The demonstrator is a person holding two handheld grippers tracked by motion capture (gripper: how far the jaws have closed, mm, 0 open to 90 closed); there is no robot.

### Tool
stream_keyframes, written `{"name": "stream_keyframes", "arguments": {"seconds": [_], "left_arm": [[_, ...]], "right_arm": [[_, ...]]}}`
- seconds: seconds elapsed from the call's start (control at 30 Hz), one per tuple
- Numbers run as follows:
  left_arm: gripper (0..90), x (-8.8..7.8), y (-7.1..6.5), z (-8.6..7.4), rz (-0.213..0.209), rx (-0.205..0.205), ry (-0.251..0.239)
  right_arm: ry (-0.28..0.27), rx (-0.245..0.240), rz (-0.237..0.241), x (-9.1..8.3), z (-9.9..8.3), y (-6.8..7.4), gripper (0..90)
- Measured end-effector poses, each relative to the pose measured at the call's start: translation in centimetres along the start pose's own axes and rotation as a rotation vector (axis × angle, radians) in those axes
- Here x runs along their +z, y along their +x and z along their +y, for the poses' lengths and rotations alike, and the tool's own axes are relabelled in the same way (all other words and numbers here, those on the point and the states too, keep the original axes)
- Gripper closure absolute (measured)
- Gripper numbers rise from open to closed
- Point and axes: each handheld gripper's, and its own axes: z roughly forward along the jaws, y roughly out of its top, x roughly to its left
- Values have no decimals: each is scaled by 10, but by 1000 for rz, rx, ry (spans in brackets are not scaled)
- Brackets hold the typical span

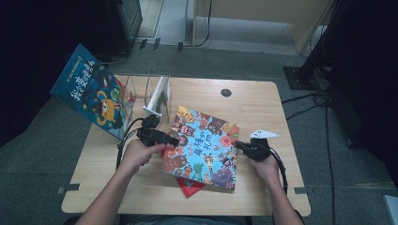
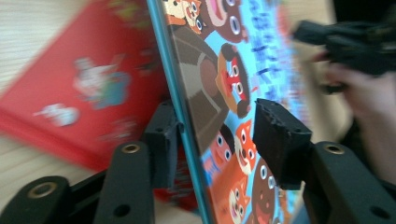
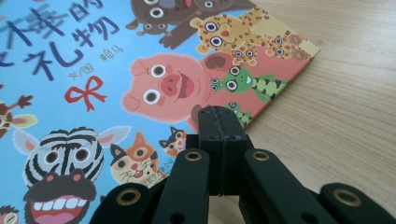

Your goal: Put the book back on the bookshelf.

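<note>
Left gripper straddles the animal book's edge at its nine o'clock, jaws not yet pinching — book mid-table atop the red book. Right gripper clenched empty, bracing three o'clock. Seat deep, squeeze squarely — then lift.

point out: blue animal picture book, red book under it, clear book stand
blue animal picture book (image 1: pixel 202 145), high view, middle of cover
red book (image 1: pixel 189 186), high view, corner sticking out below
clear book stand (image 1: pixel 158 96), high view, upright divider
</note>
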Motion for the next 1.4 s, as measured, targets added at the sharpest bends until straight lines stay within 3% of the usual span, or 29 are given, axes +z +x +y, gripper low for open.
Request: {"name": "stream_keyframes", "arguments": {"seconds": [0.2, 0.33, 0.47, 0.6, 0.7, 0.93, 1.1, 1.27, 1.33, 1.4], "left_arm": [[615, 1, -15, 13, 12, 19, 50], [662, -5, -18, 19, -33, 8, 69], [676, -9, -27, 23, -31, 27, 76], [676, -12, -35, 26, 2, 44, 77], [674, -16, -40, 28, 40, 55, 75], [670, -22, -53, 34, 72, 79, 80], [650, -14, -56, 42, 73, 69, 102], [674, -8, -57, 51, 23, 45, 92], [691, -1, -60, 55, 0, 44, 119], [687, 6, -64, 59, 15, 52, 142]], "right_arm": [[0, -1, -10, -2, -2, -1, 900], [10, -17, -14, -3, -1, 0, 900], [51, -55, 7, -8, -2, 4, 900], [115, -91, 6, -10, -8, 2, 900], [110, -83, 10, -10, -8, 3, 900], [104, -57, 16, -6, -7, 5, 900], [97, -50, 18, -4, -7, 4, 900], [96, -45, 6, -4, -6, 5, 900], [95, -47, 2, -3, -6, 5, 900], [92, -47, -2, -2, -5, 6, 900]]}}
